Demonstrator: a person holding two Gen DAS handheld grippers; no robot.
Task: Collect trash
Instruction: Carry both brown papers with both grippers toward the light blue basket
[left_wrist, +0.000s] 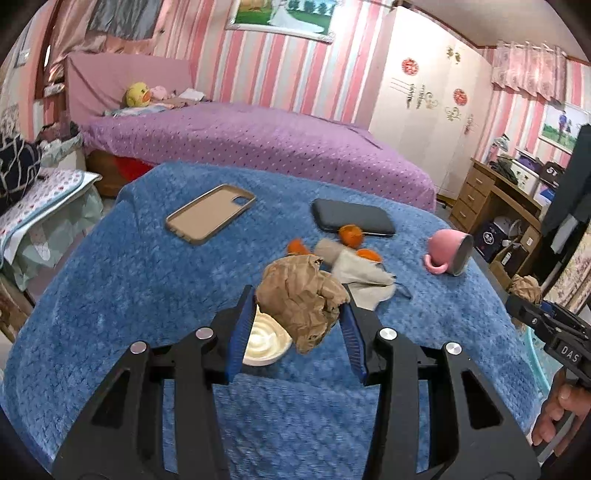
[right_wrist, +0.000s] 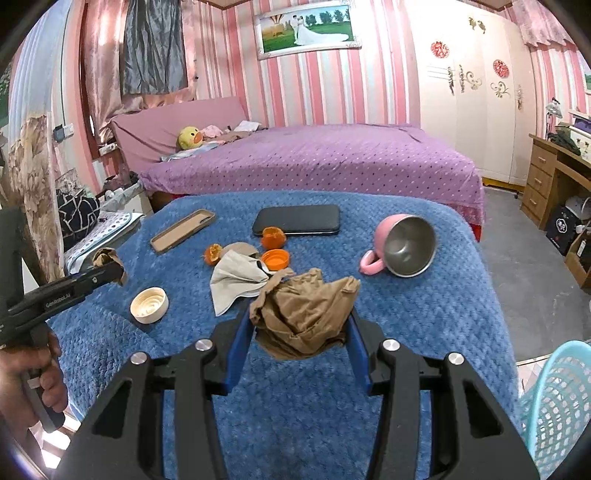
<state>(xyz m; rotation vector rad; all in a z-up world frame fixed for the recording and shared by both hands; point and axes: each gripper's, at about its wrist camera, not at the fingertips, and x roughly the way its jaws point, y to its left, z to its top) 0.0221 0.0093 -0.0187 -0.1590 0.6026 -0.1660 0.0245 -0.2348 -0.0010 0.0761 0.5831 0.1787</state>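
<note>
L gripper (left_wrist: 301, 317) clamped on a crumpled brown paper wad (left_wrist: 301, 299), white cap (left_wrist: 264, 341) just under its left finger. R gripper (right_wrist: 301, 325) clamped on 2nd brown wad (right_wrist: 306, 314); teal basket (right_wrist: 557, 398) to its lower right, tissue (right_wrist: 236, 277) and orange peels (right_wrist: 273, 236) ahead on blue blanket (right_wrist: 424, 314).

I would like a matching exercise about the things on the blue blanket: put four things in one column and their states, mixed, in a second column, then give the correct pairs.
Things:
1. pink mug
2. phone case
3. crumpled brown paper
4. black phone

States:
A. lying flat, dark side up
B. held between blue pads of the right hand-held gripper
C. tipped on its side, metal inside showing
D. empty, open side up

Pairs: 1-C, 2-D, 3-B, 4-A
</note>
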